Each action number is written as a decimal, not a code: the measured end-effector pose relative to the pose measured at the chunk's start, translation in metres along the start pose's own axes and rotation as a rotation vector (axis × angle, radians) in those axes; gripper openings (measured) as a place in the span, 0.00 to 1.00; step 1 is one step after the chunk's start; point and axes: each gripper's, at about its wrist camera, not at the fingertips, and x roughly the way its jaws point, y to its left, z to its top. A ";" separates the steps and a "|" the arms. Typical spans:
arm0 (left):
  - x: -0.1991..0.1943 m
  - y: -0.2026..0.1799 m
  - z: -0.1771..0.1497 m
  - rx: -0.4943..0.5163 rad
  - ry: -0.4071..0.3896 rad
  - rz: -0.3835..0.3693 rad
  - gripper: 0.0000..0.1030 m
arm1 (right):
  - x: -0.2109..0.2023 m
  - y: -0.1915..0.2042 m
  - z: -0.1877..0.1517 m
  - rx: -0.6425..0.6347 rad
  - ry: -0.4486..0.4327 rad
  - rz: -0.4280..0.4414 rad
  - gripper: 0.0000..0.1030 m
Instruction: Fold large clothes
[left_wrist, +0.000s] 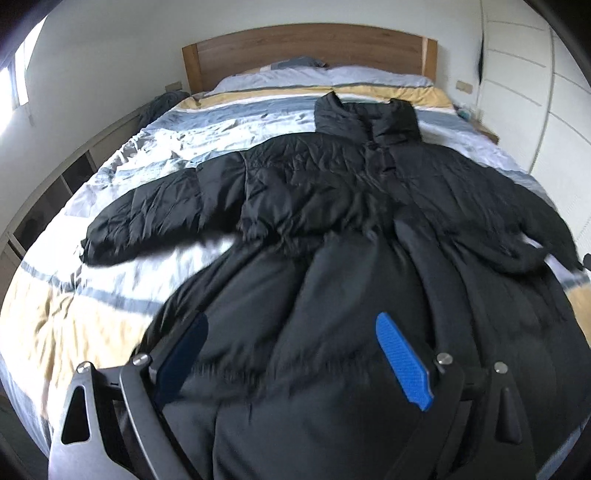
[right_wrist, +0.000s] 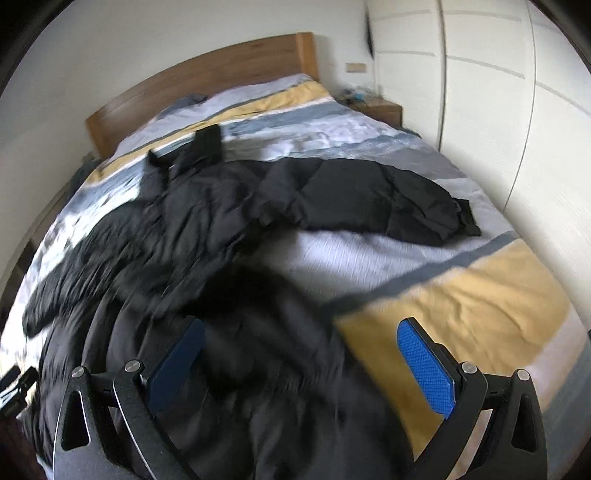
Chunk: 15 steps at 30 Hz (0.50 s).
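A black coat (left_wrist: 332, 192) lies spread on the bed (left_wrist: 74, 314); both the left gripper (left_wrist: 291, 354) and the right gripper (right_wrist: 301, 354) gape wide above its hem, holding nothing.

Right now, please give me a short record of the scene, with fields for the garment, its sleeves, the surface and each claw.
garment: black padded coat, lying spread out, collar toward the headboard
sleeves: both stretched out to the sides
surface: bed with striped duvet
left claw: open, above the coat's lower part
right claw: open, over the coat's lower edge
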 end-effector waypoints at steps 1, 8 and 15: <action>0.005 0.000 0.007 -0.006 0.017 0.002 0.90 | 0.008 -0.005 0.005 0.023 0.007 0.005 0.99; 0.020 0.010 0.045 -0.026 0.124 0.072 0.90 | 0.086 -0.067 0.045 0.264 0.144 0.047 0.99; 0.036 0.038 0.074 -0.061 0.229 0.174 0.90 | 0.136 -0.151 0.054 0.623 0.146 0.110 1.00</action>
